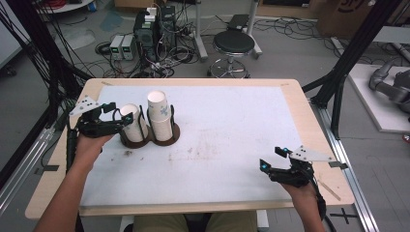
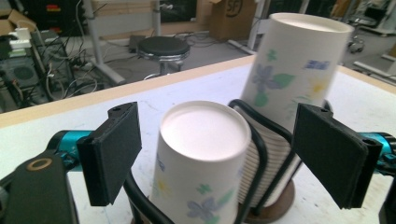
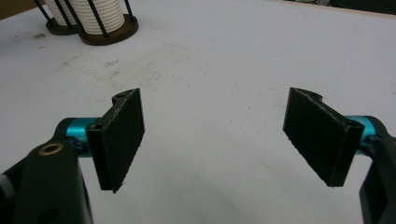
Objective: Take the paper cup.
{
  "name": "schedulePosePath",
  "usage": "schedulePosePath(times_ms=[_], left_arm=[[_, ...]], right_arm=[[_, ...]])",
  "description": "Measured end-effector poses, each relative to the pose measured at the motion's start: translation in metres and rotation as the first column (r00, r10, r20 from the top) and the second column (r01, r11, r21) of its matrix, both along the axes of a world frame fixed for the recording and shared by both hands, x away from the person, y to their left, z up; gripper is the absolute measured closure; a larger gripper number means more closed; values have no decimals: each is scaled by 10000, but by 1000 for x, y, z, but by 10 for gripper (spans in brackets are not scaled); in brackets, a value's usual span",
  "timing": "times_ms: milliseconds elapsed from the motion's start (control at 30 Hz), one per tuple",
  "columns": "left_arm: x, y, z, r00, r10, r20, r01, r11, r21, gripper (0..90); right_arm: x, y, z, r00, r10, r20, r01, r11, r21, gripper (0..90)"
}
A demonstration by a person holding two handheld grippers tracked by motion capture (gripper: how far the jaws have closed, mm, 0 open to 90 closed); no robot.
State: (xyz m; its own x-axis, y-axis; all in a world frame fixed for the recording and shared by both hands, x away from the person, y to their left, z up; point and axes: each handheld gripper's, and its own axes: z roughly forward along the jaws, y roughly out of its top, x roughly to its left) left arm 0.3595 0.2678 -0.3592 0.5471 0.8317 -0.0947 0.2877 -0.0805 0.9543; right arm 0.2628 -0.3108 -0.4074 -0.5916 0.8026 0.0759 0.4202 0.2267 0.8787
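Near right: right gripper (image 1: 273, 158) over bare white table (image 1: 232, 145), jaws spread wide, nothing between them, black pads (image 3: 122, 135) facing each other across the gap.

Far left: left gripper (image 1: 122, 115) at the cup holder (image 1: 150, 137), jaws apart on either side of the left cup stack (image 1: 133, 121), pads (image 2: 114, 149) beside but not touching the top cup. Cups upside down, floral print, stacked inside black wire uprights.

Just right of it: taller right cup stack (image 1: 160, 113) in the holder's 2nd ring, tilted slightly.

Beyond the table: black stool (image 1: 234, 46), cables and electronics on the floor.
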Motion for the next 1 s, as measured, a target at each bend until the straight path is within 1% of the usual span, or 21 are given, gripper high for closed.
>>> schedulePosePath(times_ms=[33, 67, 100, 133, 167, 233, 267, 300, 333, 433, 533, 633, 667, 700, 733, 800, 1000], left_arm=[[3, -1, 0, 10000, 40, -88, -40, 10000, -4, 160], [6, -2, 0, 9998, 51, -170, -49, 9999, 115, 159], [6, -2, 0, 9998, 51, -170, -49, 9999, 115, 159], [11, -4, 1, 9995, 59, -317, -52, 9997, 236, 159], [12, -5, 1, 9994, 72, -326, -63, 9996, 265, 160], [15, -6, -2, 9985, 158, -531, -138, 9992, 388, 173], [17, -6, -4, 9977, 181, -654, -147, 9985, 534, 175], [17, -6, -4, 9977, 181, -654, -147, 9985, 534, 181], [18, -7, -6, 9970, 250, -727, -200, 9974, 692, 194], [19, -8, -7, 9969, 264, -738, -206, 9967, 789, 210], [19, -9, -7, 9972, 229, -710, -167, 9961, 864, 253], [20, -9, -8, 9968, 114, -791, -38, 9954, 962, 284], [20, -9, -8, 9965, 0, -832, 86, 9946, 1039, 303], [20, -10, -8, 9968, -23, -800, 112, 9938, 1104, 328], [19, -10, -8, 9973, -9, -739, 92, 9935, 1132, 334], [19, -10, -7, 9976, 14, -693, 64, 9937, 1118, 340], [17, -6, -4, 9986, 40, -532, 5, 9964, 851, 355]], right_arm=[[0, 0, 0, 10000, 0, 6, 0, 10000, 6, 212], [0, 0, 0, 10000, 6, 16, -6, 10000, -9, 212], [0, 0, 0, 10000, 10, 16, -10, 10000, -3, 212], [0, -1, 0, 10000, -6, -15, 6, 10000, -10, 212], [0, -1, 0, 10000, -5, 8, 5, 10000, -8, 212], [-1, -1, 0, 10000, -18, -16, 18, 10000, 22, 212], [-1, -1, 0, 10000, -4, -16, 4, 10000, 0, 212], [-1, -1, 0, 10000, -24, -47, 24, 10000, 32, 212], [-1, -2, -1, 10000, -13, -17, 13, 10000, 8, 212], [-1, -2, -1, 10000, -39, -42, 39, 10000, 28, 212], [-1, -2, -1, 10000, -44, -39, 44, 10000, 39, 212], [-1, -2, -1, 10000, -9, -8, 9, 10000, -2, 212], [-1, -2, -1, 10000, -8, -6, 8, 10000, -3, 212], [-1, -2, -1, 10000, -16, -16, 16, 10000, -2, 212], [-1, -2, -1, 10000, -36, -50, 36, 10000, 13, 212], [-1, -2, -1, 10000, -50, -64, 50, 10000, 44, 212], [-1, -2, -1, 9999, -39, -114, 39, 10000, 8, 212]])
